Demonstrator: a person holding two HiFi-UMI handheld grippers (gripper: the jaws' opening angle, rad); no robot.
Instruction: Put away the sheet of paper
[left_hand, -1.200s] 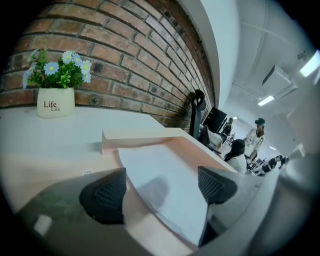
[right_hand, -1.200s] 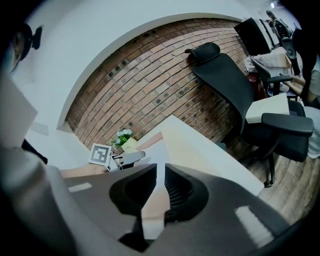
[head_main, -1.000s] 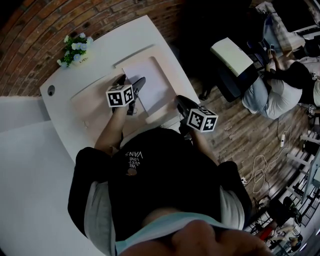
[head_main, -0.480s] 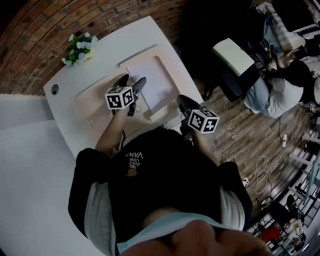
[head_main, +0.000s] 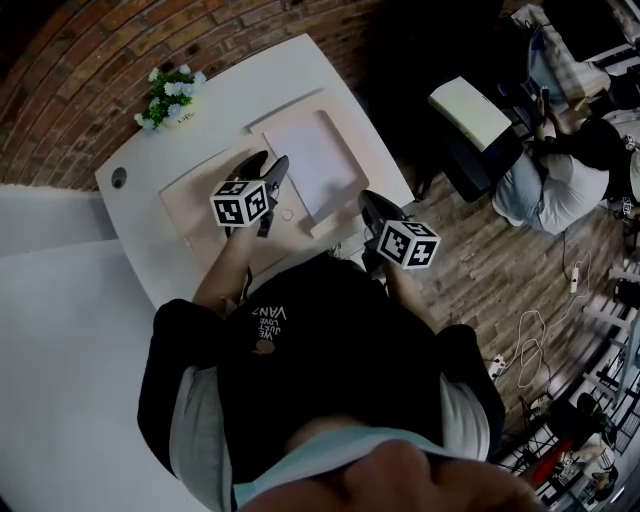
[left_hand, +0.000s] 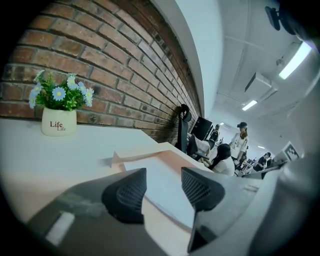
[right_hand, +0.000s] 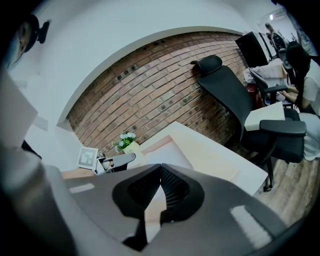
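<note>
- While the left gripper (head_main: 265, 168) hovers over the open folder (head_main: 195, 195), tilted downward at the end of an outstretched forearm, its jaws have just been closing; they stand apart with nothing pressed between the pads
- Sheet of paper (head_main: 318, 160) lies flat in the folder's right half on the white desk (head_main: 235, 95), near that gripper's tips
- Right gripper (head_main: 371, 204) sits by the desk's near edge, close to the body, tilted downward, jaws together and empty
</note>
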